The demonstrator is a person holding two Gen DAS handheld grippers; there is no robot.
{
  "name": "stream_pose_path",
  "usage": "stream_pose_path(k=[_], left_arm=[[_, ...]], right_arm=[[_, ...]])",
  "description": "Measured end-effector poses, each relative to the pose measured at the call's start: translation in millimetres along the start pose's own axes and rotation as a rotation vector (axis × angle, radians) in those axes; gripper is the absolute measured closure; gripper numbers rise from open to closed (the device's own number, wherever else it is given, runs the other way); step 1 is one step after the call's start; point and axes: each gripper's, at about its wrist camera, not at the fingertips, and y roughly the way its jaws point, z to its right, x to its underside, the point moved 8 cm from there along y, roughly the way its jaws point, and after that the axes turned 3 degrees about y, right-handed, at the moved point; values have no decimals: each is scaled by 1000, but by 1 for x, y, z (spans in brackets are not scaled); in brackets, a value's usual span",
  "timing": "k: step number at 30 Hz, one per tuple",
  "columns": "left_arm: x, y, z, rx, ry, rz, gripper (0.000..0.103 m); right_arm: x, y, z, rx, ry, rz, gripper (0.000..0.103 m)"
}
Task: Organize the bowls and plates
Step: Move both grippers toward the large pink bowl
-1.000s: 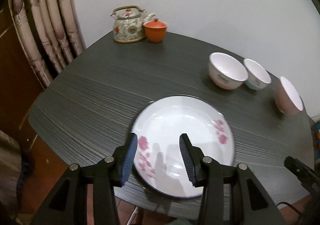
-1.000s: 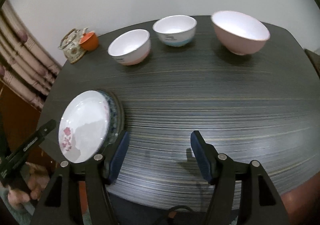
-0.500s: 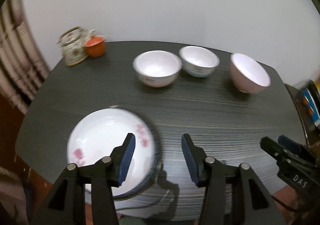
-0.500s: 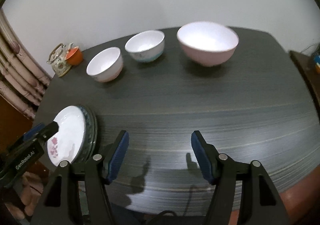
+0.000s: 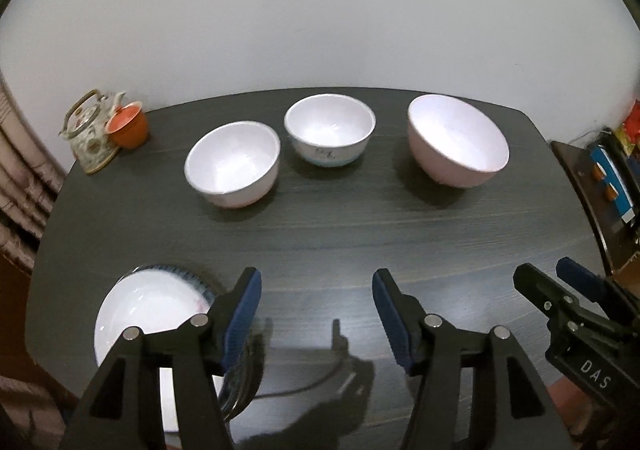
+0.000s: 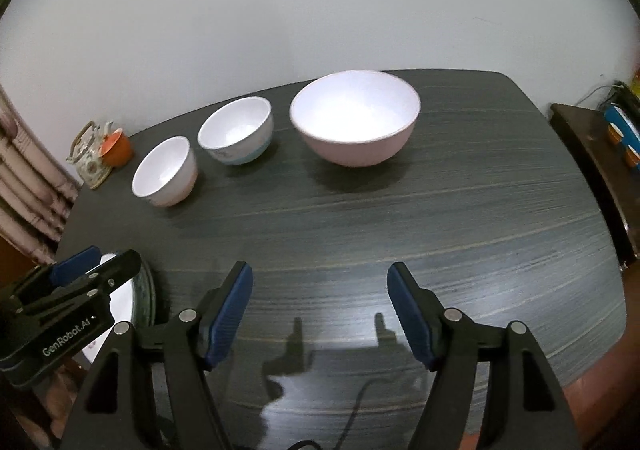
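Three bowls stand in a row at the back of the dark table: a white bowl on the left, a white bowl with a blue base in the middle, and a large pink bowl on the right. A stack of plates with a white floral plate on top lies at the front left edge. My left gripper is open and empty, just right of the plates. My right gripper is open and empty above the front of the table, facing the pink bowl.
A floral teapot and an orange lidded cup stand at the back left corner. Curtains hang at the left. A dark side cabinet with coloured boxes stands right of the table. A white wall is behind.
My left gripper has swung right, off the plate stack, and now faces the bowls. My right gripper has also turned right, bringing the pink bowl to the middle. Both stay open.
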Motion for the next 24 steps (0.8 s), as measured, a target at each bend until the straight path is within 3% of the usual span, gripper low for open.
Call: stream_pose_path(k=[9,16,24], left_arm=[[-37,18,35,27,35,-4,44],[-70,36,48,74,-6,-29,44],[-97,73,51,109,-59,-121,44]], right_arm=[[-33,6,37,66,16,18,35],[-60,11,52,81,13,20,35],[-88,38,71,106,19,-13,34]])
